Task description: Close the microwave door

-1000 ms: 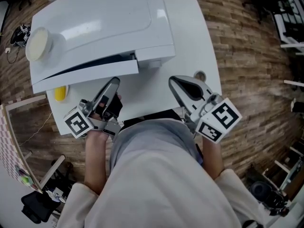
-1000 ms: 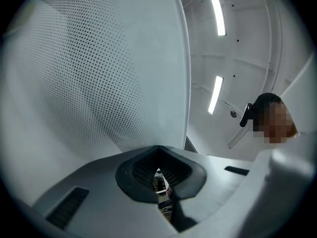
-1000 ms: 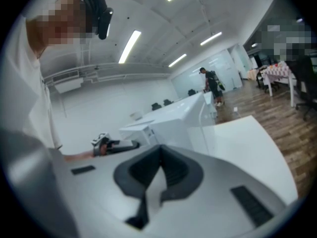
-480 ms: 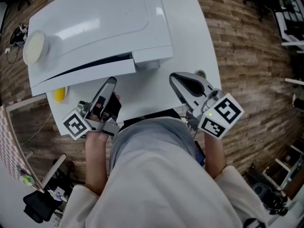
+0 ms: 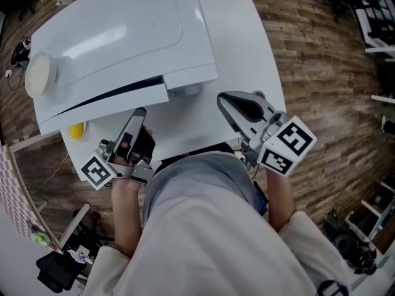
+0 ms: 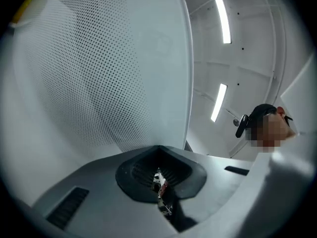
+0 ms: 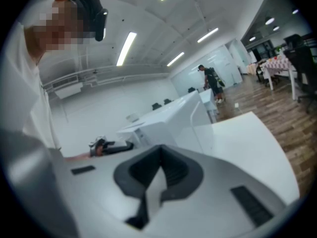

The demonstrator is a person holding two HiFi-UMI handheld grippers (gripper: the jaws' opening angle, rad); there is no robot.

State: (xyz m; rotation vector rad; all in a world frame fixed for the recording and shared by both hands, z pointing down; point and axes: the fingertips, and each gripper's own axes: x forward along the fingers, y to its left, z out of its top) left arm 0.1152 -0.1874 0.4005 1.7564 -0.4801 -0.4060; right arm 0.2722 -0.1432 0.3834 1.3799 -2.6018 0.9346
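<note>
left gripper eased back; microwave door lies crosswise

White table bears the microwave and, seemingly, a yellow thing.

head: steep down on microwave; left: hard against door; right: sideways, shares microwave

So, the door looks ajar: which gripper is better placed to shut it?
Left: the left gripper sits right at the microwave door, which fills its view; the right gripper is off to the side.
</note>
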